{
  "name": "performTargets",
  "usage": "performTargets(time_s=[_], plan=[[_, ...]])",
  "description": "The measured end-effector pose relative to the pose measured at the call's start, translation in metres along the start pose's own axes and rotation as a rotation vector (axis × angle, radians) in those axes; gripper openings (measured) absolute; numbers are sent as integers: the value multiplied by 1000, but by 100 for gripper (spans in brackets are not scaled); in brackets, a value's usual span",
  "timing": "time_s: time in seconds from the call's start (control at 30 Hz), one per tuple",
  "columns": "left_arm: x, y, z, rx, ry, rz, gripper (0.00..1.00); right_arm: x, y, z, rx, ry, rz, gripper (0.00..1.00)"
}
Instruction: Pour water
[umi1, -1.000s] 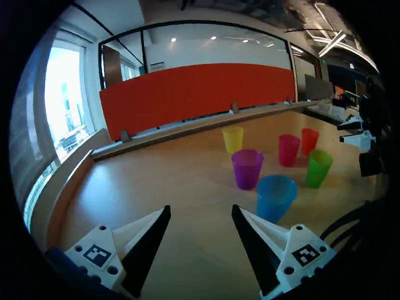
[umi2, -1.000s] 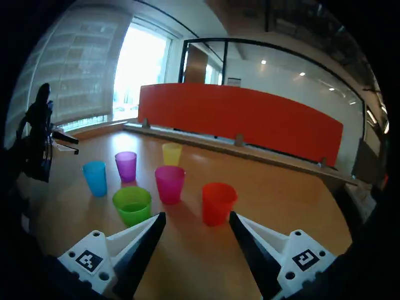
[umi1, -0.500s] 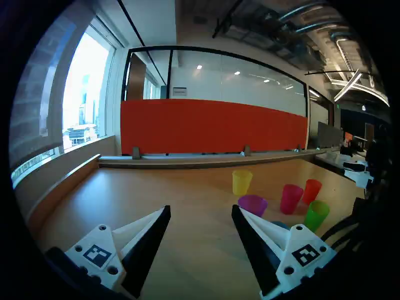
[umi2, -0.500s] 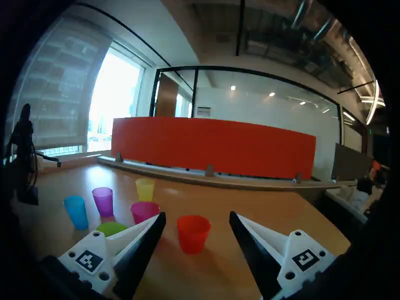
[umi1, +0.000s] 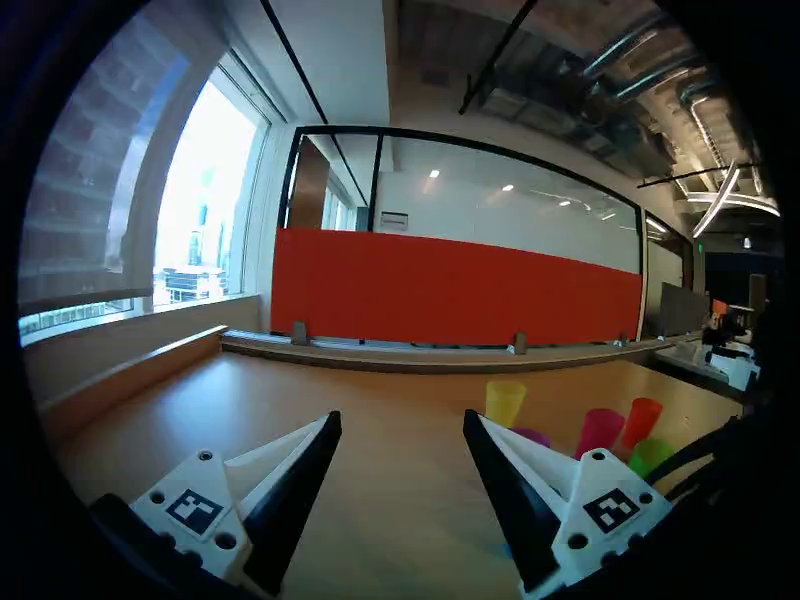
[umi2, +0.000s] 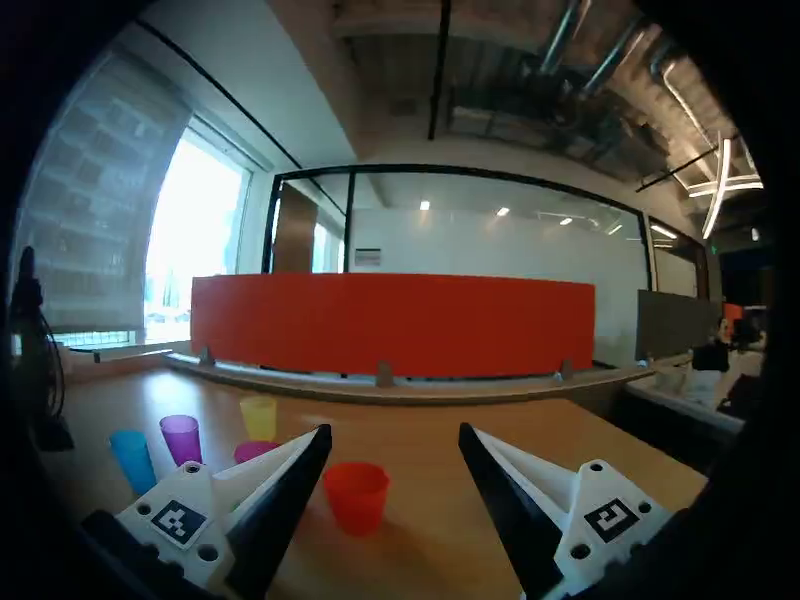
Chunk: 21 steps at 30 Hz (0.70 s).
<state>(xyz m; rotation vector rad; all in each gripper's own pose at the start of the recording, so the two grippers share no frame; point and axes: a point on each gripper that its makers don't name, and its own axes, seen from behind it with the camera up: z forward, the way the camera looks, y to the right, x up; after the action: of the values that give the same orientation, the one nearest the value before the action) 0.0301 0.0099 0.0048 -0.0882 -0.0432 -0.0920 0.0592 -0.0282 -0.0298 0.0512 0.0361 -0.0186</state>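
The left gripper (umi1: 400, 415) is held spread and empty above the wooden table (umi1: 300, 390). Beyond its right finger, a yellow cup (umi1: 505, 402), pink cup (umi1: 600, 432), red cup (umi1: 642, 422) and green cup (umi1: 650, 456) are seen short of the far edge, which is lined by a red partition (umi1: 450, 300). A purple cup (umi1: 532, 437) is partly hidden by that finger. The right gripper (umi2: 393, 430) is likewise spread, with the red cup framed untouched between its fingers and a blue cup (umi2: 132, 460) seen leftward.

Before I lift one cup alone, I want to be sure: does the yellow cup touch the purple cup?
Apart. The right gripper view shows the yellow cup and the purple cup standing with a strip of bare table between them.
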Motion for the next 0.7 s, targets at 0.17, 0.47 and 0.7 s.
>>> performTargets(time_s=[0.17,0.47,0.7], plan=[[-2,-2,-1,29,14,24,90,1,11,0,-49,26,34,98],[-7,-8,1,63,11,44,90,6,19,0,-84,49,55,98],[-16,-10,3,88,-7,117,90,8,14,3,-80,40,35,98]])
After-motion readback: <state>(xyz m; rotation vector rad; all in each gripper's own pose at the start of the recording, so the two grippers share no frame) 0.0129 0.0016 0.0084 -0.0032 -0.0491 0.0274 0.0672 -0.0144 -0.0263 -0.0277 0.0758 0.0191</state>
